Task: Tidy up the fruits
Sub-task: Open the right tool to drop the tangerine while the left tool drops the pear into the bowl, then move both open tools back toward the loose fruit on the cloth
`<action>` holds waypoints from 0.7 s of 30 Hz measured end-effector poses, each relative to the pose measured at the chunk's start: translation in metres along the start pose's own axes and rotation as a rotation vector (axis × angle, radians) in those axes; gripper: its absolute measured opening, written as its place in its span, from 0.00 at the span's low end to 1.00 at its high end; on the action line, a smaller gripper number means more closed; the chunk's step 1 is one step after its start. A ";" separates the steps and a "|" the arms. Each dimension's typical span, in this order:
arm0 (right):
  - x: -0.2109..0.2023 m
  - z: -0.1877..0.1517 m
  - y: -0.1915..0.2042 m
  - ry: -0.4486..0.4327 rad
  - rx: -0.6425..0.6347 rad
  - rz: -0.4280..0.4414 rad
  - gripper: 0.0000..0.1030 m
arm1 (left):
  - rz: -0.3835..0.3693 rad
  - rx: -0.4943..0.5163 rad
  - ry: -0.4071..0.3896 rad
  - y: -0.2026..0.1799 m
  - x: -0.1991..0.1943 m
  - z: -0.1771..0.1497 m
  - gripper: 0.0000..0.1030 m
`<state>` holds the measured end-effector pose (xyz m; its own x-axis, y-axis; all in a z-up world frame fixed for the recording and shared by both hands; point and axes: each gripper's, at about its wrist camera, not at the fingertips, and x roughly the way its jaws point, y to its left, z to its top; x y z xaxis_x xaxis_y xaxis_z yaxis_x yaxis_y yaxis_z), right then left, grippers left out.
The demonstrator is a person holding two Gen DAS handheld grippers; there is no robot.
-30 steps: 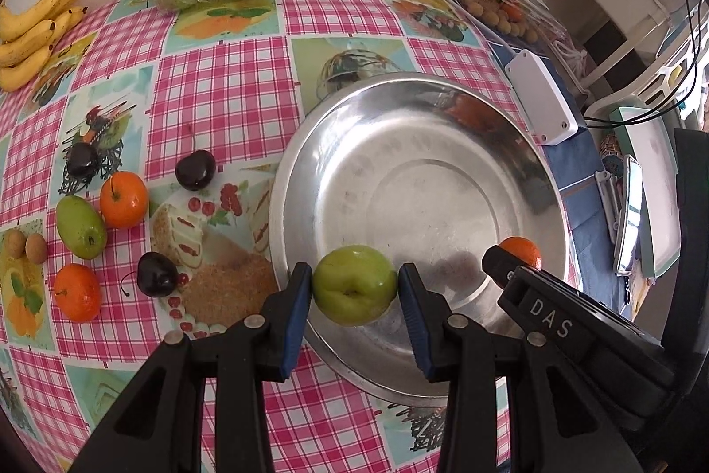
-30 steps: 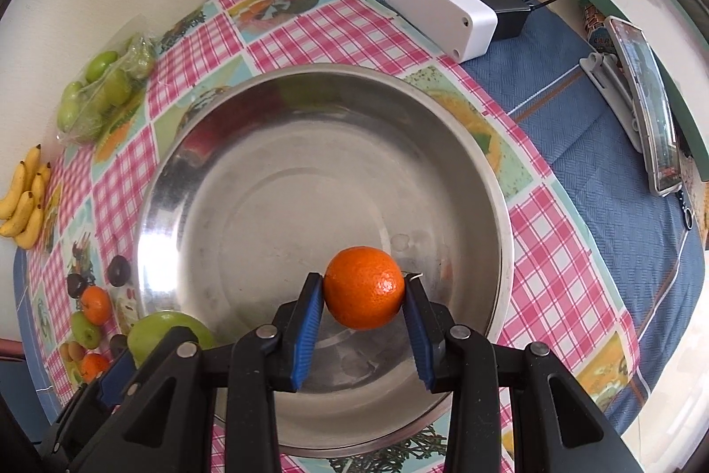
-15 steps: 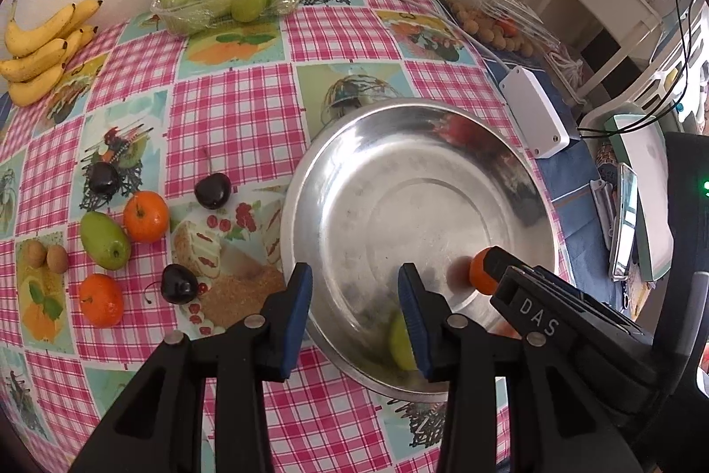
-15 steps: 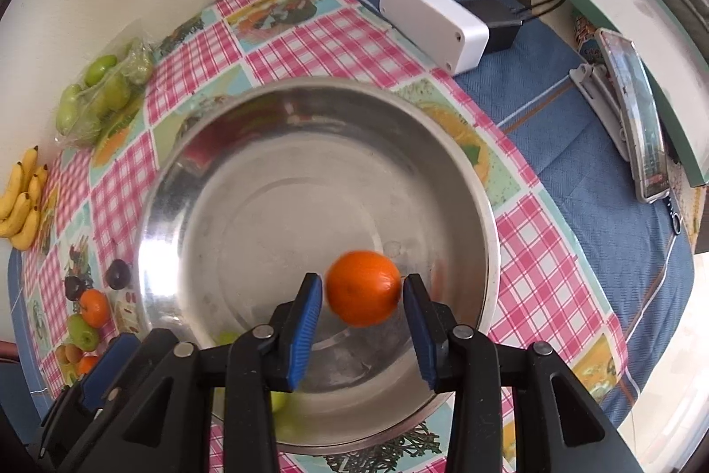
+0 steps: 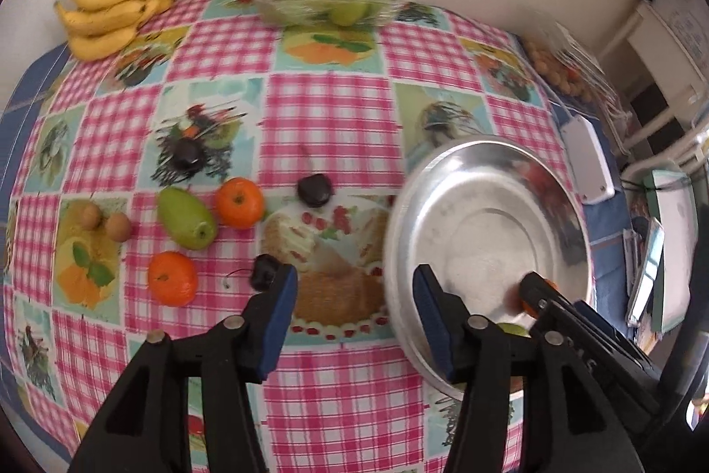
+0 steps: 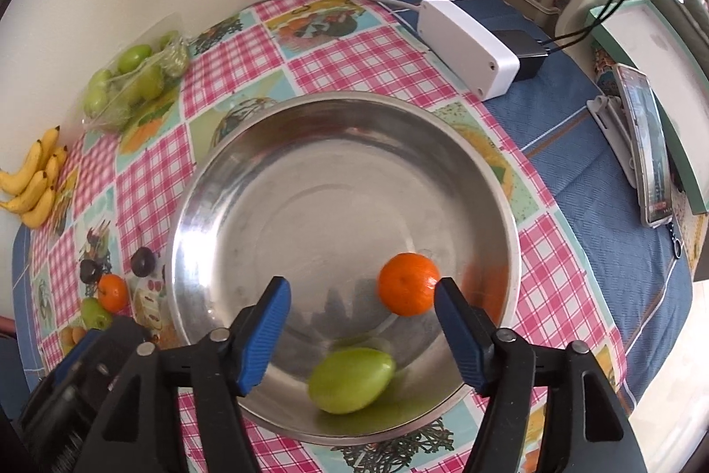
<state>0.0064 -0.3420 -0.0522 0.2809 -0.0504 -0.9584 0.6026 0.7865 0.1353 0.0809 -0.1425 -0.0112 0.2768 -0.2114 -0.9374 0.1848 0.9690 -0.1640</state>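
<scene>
Right wrist view: metal bowl at centre on the bench, holding a mandarin at 4 o'clock and a green fruit at 6 o'clock, both loose on the bowl floor. Right gripper above them, jaws apart, just been opening, nothing pressed between the pads. Left wrist view: left gripper with jaws apart too, just been opening, empty, over the checked cloth by the bowl's 9 o'clock rim. On the cloth at 9 o'clock: two more mandarins, a green pear-like fruit, dark plums. Bananas at 11 o'clock.
</scene>
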 end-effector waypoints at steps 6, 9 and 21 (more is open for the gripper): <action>0.004 -0.001 0.011 0.012 -0.043 0.003 0.76 | 0.045 -0.121 0.009 0.039 0.004 0.002 0.71; 0.005 -0.002 0.017 0.017 -0.072 0.015 0.83 | 0.068 -0.160 -0.003 0.054 0.003 0.003 0.77; 0.006 -0.006 0.041 0.023 -0.177 0.081 1.00 | 0.148 -0.212 -0.084 0.089 -0.012 0.003 0.94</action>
<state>0.0286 -0.3065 -0.0535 0.3045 0.0300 -0.9520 0.4378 0.8833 0.1679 0.0973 -0.0545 -0.0138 0.3650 -0.0669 -0.9286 -0.0628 0.9934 -0.0962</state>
